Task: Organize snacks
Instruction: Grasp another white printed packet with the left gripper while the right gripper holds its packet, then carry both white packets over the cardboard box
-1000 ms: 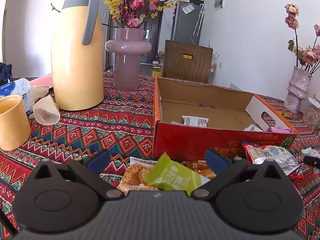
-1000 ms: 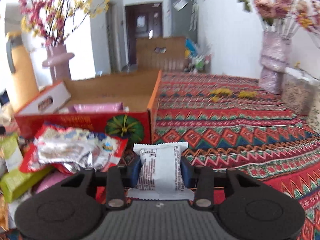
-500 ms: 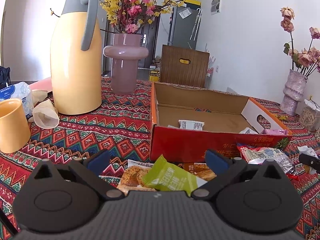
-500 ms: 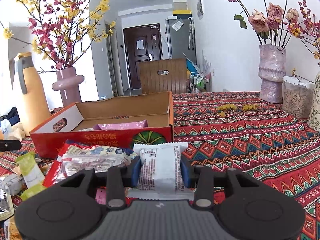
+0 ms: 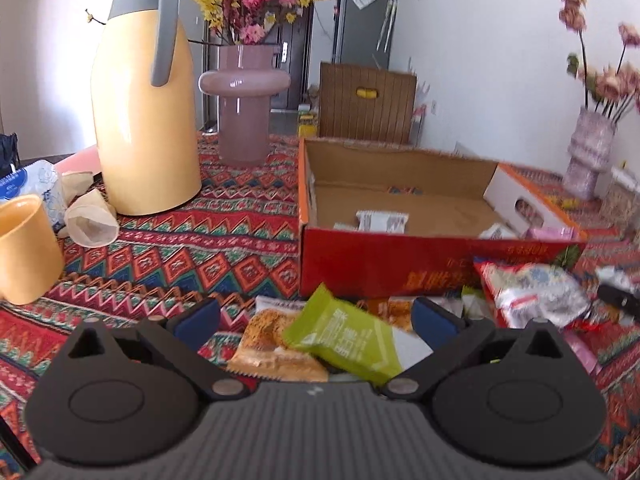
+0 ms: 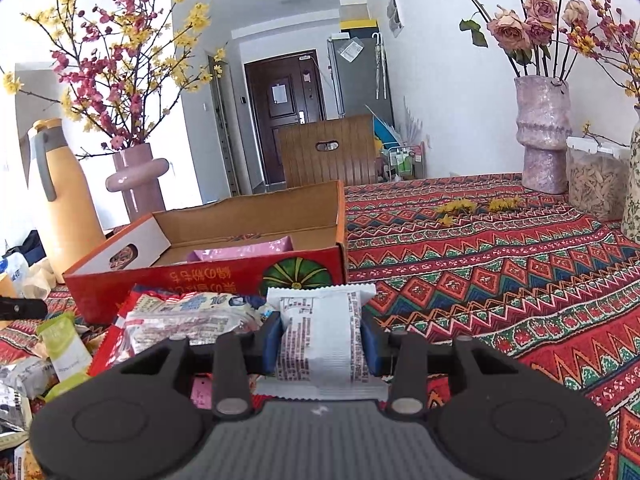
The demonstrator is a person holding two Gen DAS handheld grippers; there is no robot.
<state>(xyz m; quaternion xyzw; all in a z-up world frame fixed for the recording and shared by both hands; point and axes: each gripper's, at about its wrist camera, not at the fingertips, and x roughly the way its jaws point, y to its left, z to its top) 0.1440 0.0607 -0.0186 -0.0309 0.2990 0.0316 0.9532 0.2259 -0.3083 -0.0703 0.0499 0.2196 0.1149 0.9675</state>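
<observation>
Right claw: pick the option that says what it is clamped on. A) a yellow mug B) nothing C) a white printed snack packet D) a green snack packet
C: in the right wrist view the blue pads of the right claw press both sides of the white printed snack packet, just in front of the red cardboard box.

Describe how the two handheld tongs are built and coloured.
Both are alike: the left tongs and right tongs have matte black bodies with a ribbed grey centre plate, two rounded black lobes with circular recesses, black linkage arms on silver pivot pins, and blue pads at the tips. No hands or sleeves show.
</observation>
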